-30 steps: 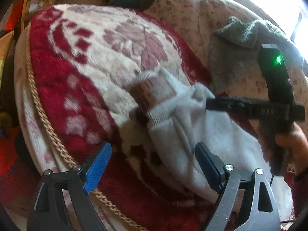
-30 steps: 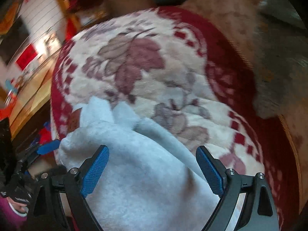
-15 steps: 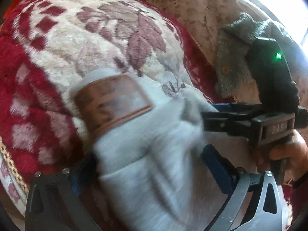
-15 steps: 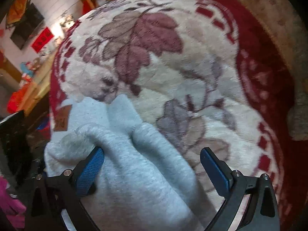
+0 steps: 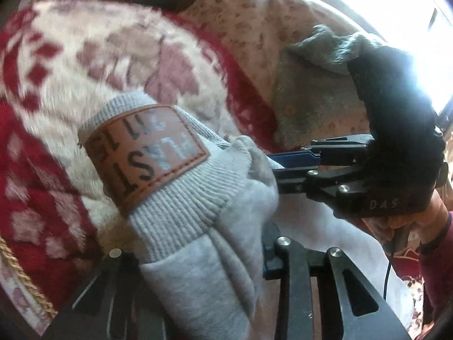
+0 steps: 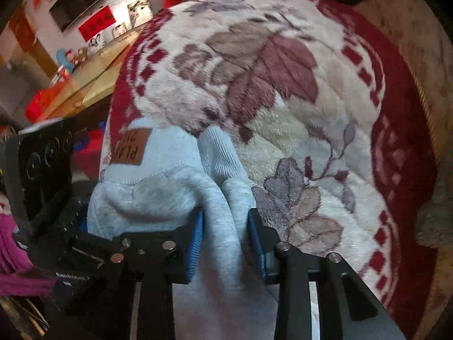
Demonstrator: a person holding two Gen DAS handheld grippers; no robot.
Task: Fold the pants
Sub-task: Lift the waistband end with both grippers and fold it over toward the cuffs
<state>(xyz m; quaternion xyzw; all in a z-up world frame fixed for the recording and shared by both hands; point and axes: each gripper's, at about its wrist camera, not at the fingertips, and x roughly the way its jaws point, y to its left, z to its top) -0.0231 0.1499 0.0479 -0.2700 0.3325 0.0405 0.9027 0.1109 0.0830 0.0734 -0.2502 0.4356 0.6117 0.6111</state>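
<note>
While closing on the grey sweatpants (image 5: 181, 206) near the red floral blanket's (image 5: 42, 175) edge, the left gripper (image 5: 198, 260) is pinching the ribbed waistband. Seen from the right wrist, the right gripper (image 6: 225, 243) is squeezing a bunched fold that could slip out as the plush blanket drags; cluttered shelves (image 6: 93, 65) are lining the room.

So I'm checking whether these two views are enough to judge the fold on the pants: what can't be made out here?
- Left wrist view: the left claw is closing on the pants; bunched cloth hides its pads.
- Both views: the pant legs run off the bottom edge.
- Brown patch: lettering blurred and partly curled away.
- Right wrist view: the right claw is closing with cloth between its pads; the layers there cannot be counted.
- Blanket: blurred.
</note>
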